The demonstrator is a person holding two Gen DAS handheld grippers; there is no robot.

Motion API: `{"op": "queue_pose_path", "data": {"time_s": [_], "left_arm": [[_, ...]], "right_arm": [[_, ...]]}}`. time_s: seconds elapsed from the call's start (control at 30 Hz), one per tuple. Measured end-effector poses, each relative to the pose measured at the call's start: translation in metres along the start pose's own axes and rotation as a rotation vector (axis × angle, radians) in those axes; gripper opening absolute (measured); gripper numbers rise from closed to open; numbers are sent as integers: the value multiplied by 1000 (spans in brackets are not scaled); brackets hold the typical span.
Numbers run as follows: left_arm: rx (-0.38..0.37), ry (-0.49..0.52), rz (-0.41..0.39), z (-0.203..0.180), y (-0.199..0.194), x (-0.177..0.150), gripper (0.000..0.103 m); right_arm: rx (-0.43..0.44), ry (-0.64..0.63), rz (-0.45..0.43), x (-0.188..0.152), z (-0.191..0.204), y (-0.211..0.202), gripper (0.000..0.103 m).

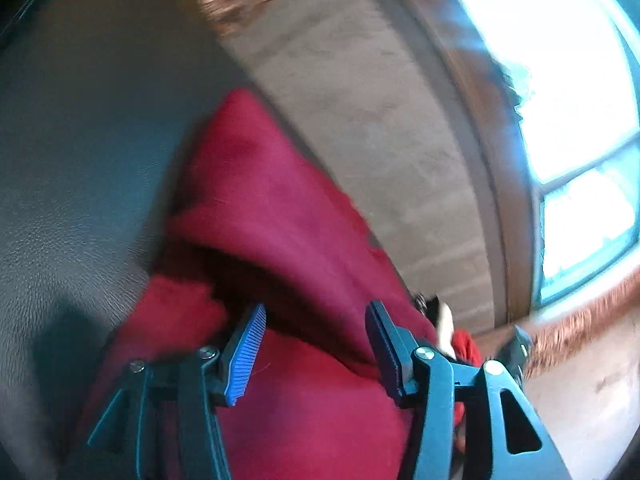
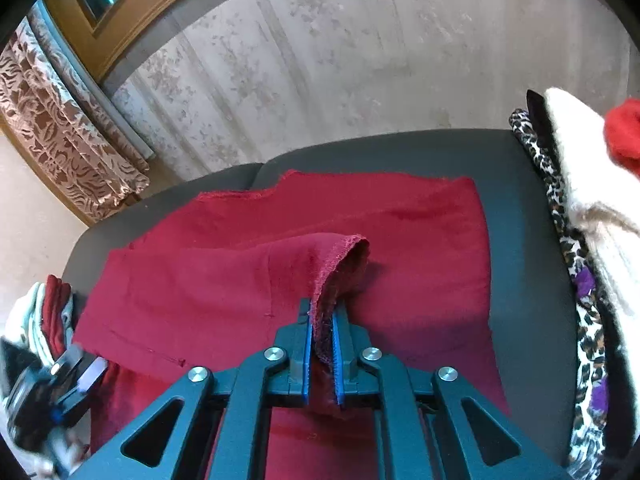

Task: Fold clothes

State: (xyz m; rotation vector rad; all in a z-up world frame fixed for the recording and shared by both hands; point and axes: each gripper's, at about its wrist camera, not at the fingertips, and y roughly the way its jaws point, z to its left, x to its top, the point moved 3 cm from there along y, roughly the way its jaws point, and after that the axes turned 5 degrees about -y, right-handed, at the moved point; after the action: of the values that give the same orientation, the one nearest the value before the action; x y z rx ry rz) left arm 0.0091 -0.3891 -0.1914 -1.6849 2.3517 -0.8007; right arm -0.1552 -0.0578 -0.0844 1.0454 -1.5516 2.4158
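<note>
A dark red garment (image 2: pixel 248 280) lies spread on a dark grey sofa seat (image 2: pixel 528 280). My right gripper (image 2: pixel 322 312) is shut on a folded edge of the garment and holds it lifted above the rest of the cloth. In the left wrist view, my left gripper (image 1: pixel 316 320) is open with its jaws wide apart, just over the red garment (image 1: pixel 272 208), which fills the space between and beneath the fingers. That view is blurred. The left gripper also shows at the lower left of the right wrist view (image 2: pixel 60 384).
A pile of clothes, leopard print (image 2: pixel 576 248) and cream (image 2: pixel 588 184), lies on the sofa's right. More folded clothes (image 2: pixel 48 312) sit at the left. Patterned wall (image 2: pixel 320 60), curtain (image 2: pixel 60 120) and window (image 1: pixel 568 100) stand behind.
</note>
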Motion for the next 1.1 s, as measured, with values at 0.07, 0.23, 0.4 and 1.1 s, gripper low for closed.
{"op": "queue_pose_path", "data": {"time_s": [0.07, 0.23, 0.4, 1.1], "left_arm": [[-45, -74, -7, 12, 0, 6, 51], [-73, -106, -74, 22, -16, 18, 52], [-48, -107, -109, 29, -26, 27, 52], [185, 39, -228, 21, -48, 46, 17]], "right_arm": [[5, -9, -7, 2, -3, -5, 9], [-48, -32, -27, 10, -7, -13, 10], [-89, -22, -3, 4, -20, -10, 10], [92, -145, 20, -15, 47, 0, 9]]}}
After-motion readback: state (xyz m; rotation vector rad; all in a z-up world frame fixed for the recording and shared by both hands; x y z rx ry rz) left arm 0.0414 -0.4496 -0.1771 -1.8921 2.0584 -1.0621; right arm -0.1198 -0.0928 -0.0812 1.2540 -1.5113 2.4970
